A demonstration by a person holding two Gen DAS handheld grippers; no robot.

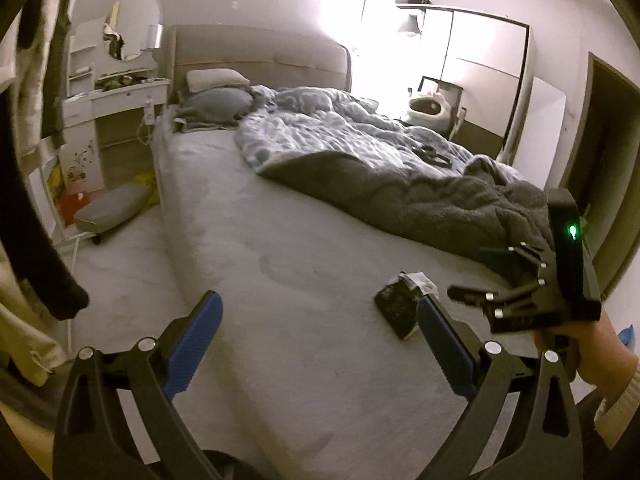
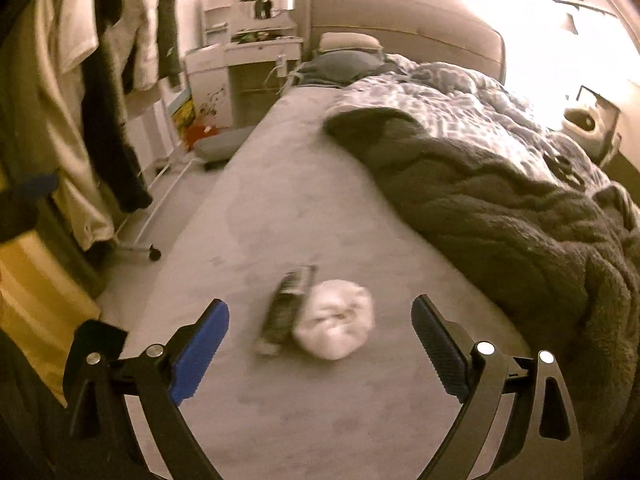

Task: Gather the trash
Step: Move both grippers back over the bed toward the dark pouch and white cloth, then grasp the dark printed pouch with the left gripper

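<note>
Lying together on the bed, dark wrapper, white wad, left gripper and right gripper gaped wide, both empty.

Right wrist view motion-blurred: dark wrapper print unreadable. Left wrist view: blue pad covers wrapper corner; white wad mostly hidden behind wrapper.

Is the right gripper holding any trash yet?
No. The right gripper is open and empty: the dark wrapper and white wad lie on the bed between its spread fingers.
</note>
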